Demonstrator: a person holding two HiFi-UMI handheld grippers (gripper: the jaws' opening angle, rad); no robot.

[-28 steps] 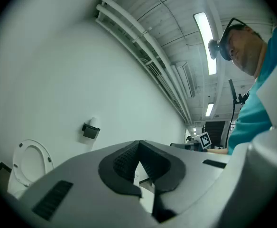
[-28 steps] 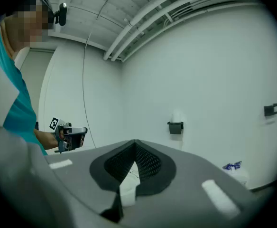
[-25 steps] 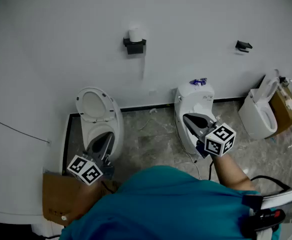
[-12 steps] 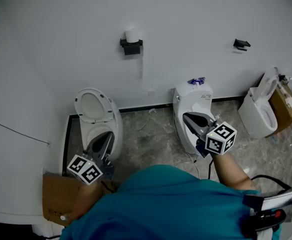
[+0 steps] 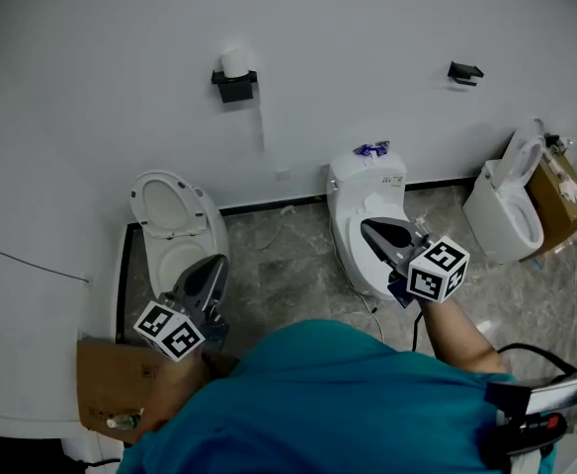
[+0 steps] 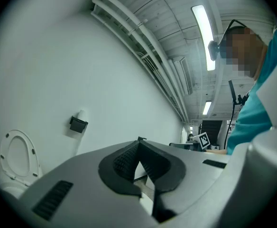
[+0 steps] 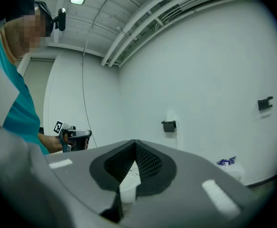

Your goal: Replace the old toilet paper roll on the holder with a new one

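Note:
A black holder (image 5: pixel 235 87) is fixed to the white wall with a white toilet paper roll (image 5: pixel 234 62) on top and a strip of paper hanging below it. The holder (image 6: pixel 78 124) also shows in the left gripper view, and the holder (image 7: pixel 168 125) in the right gripper view, far off in both. My left gripper (image 5: pixel 215 263) is shut and empty, over the left toilet (image 5: pixel 173 227). My right gripper (image 5: pixel 368 229) is shut and empty too, over the middle toilet (image 5: pixel 366 205). Both sets of jaws, left (image 6: pixel 138 144) and right (image 7: pixel 134 143), point level at the wall.
A blue-wrapped item (image 5: pixel 370 149) lies on the middle toilet's tank. A second black holder (image 5: pixel 464 71) hangs farther right. A third toilet (image 5: pixel 501 210) and a cardboard box (image 5: pixel 557 200) stand at the right. Another cardboard box (image 5: pixel 116 388) sits at the lower left.
In the head view the wall, holder and toilets have slid to the left as I move across the room. Both grippers stay shut and empty.

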